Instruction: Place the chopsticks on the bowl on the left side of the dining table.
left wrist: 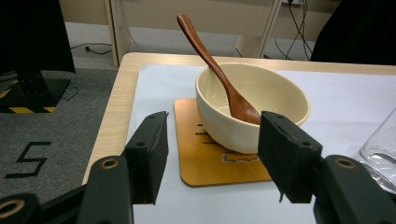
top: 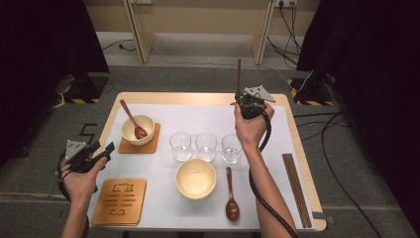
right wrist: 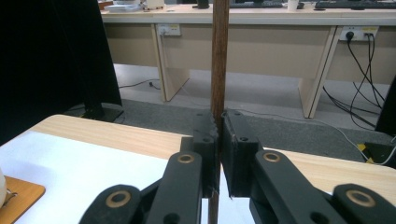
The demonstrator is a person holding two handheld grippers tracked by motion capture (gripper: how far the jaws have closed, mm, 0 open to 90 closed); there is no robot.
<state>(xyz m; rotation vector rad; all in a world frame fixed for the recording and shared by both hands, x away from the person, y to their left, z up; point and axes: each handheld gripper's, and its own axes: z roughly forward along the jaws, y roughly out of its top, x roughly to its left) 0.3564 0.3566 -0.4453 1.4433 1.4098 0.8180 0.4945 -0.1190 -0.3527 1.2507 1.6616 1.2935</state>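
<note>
While the right gripper [right wrist: 219, 140] pinches one upright chopstick [right wrist: 219, 56] above the table's far edge, the left gripper [left wrist: 212, 154] waits with jaws spread before the bowl with a spoon [left wrist: 252, 100], so the second bowl [top: 196, 178], I think, still needs its coaster [top: 119, 201].

Soft, even light falls from above. The white sheet on the light wooden table [top: 148, 99] looks bright, with small soft shadows. Black curtains at both sides are very dark. The three clear drinking glasses [top: 205, 146] shine a little. The high view is slightly fuzzy.
</note>
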